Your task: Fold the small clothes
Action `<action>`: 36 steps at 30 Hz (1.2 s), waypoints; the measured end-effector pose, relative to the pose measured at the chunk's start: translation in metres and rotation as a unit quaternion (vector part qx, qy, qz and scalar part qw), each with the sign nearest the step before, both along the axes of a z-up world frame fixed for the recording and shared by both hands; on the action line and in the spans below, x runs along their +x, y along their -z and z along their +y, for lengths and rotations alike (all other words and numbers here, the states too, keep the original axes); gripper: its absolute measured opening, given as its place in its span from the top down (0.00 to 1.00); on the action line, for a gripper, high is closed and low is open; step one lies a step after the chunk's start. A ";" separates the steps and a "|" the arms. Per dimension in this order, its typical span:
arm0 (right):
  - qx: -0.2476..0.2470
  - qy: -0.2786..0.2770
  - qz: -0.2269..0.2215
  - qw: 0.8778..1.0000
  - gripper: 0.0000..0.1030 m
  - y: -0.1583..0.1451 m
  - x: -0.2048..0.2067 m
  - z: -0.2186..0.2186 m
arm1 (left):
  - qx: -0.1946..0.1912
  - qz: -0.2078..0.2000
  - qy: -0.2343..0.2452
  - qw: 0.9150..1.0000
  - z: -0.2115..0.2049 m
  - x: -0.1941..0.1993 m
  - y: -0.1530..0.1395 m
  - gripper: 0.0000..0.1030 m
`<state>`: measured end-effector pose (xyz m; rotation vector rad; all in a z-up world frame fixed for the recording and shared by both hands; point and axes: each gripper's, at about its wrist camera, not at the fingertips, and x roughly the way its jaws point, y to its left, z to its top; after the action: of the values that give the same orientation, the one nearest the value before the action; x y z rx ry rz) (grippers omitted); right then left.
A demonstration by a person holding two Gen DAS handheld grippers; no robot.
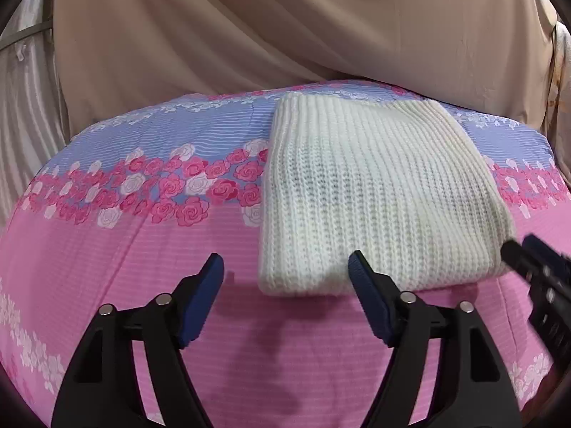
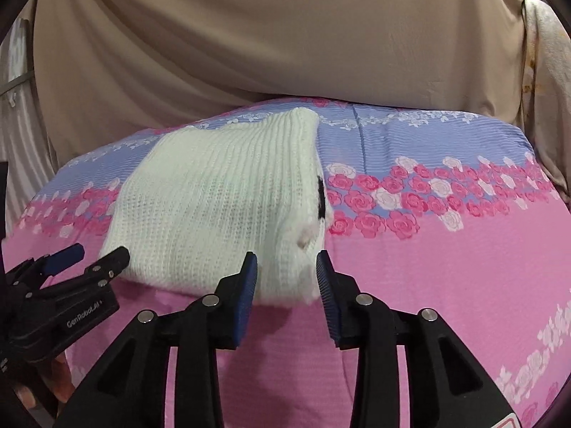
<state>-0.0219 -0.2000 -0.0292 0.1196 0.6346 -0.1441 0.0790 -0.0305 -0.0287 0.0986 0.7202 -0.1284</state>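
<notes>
From the left wrist camera, the left gripper (image 1: 285,278) points forward and downward over the floral bedspread (image 1: 142,242), its blue pads (image 1: 210,303) spread wide and gripping nothing; the left pad hangs over bare pink cloth, the right one overlaps the near edge of the white knitted garment (image 1: 374,192), though contact cannot be judged. The garment lies folded into a thick rectangle, from the centre of the view out toward 2 o'clock. The right gripper (image 1: 524,249) enters at 4 o'clock, its tips at the garment's near right corner. A beige drape (image 1: 285,28) hangs behind the bed at 12 o'clock. From the right wrist camera, the right gripper (image 2: 285,278) also tilts downward, jaws parted and released, with the garment's (image 2: 221,199) near right corner between the pads but not pinched. The garment lies from the centre toward 10 o'clock on the bedspread (image 2: 446,267). The left gripper (image 2: 92,256) reaches in from 8 o'clock, angled toward the garment's near left edge.
</notes>
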 end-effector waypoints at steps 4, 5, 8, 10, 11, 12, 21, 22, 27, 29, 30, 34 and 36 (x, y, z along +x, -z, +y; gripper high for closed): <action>-0.011 0.017 0.015 1.000 0.50 0.024 -0.014 0.005 | 0.006 -0.007 0.003 1.000 -0.006 -0.017 0.007 0.19; -0.012 0.017 0.020 1.000 0.47 0.028 -0.016 0.007 | 0.006 -0.006 0.003 1.000 -0.007 -0.022 0.009 0.16; -0.011 0.020 0.018 1.000 0.42 0.030 -0.021 0.009 | 0.012 -0.007 -0.006 1.000 -0.009 -0.033 0.017 0.13; -0.016 0.022 0.011 1.000 0.36 0.029 -0.024 0.011 | 0.017 -0.005 -0.011 1.000 -0.011 -0.037 0.023 0.13; -0.018 0.024 0.012 0.999 0.35 0.029 -0.025 0.012 | 0.021 -0.006 -0.016 1.000 -0.012 -0.039 0.025 0.13; -0.019 0.026 0.015 0.999 0.35 0.030 -0.024 0.012 | 0.028 -0.011 -0.023 0.999 -0.014 -0.040 0.026 0.13; -0.026 0.030 0.025 0.999 0.35 0.033 -0.024 0.015 | 0.021 -0.024 -0.034 0.999 -0.012 -0.042 0.024 0.13; -0.028 0.030 0.025 0.999 0.35 0.033 -0.024 0.016 | 0.020 -0.024 -0.035 0.999 -0.011 -0.042 0.024 0.13; -0.033 0.035 0.026 0.998 0.35 0.033 -0.024 0.019 | 0.028 -0.029 -0.040 0.998 -0.013 -0.043 0.024 0.13; -0.034 0.036 0.026 0.998 0.35 0.034 -0.024 0.019 | 0.032 -0.032 -0.041 0.998 -0.014 -0.044 0.024 0.13; -0.035 0.037 0.026 0.998 0.35 0.034 -0.024 0.020 | 0.033 -0.033 -0.041 0.998 -0.014 -0.044 0.024 0.14; -0.038 0.038 0.026 0.998 0.35 0.034 -0.024 0.021 | 0.035 -0.033 -0.041 0.998 -0.014 -0.044 0.025 0.15; -0.039 0.039 0.026 0.998 0.35 0.034 -0.024 0.022 | 0.035 -0.033 -0.040 0.998 -0.014 -0.044 0.025 0.16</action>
<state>-0.0461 -0.1778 -0.0628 0.0646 0.6762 -0.2478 0.0349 -0.0441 -0.0536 0.1390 0.6625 -0.0228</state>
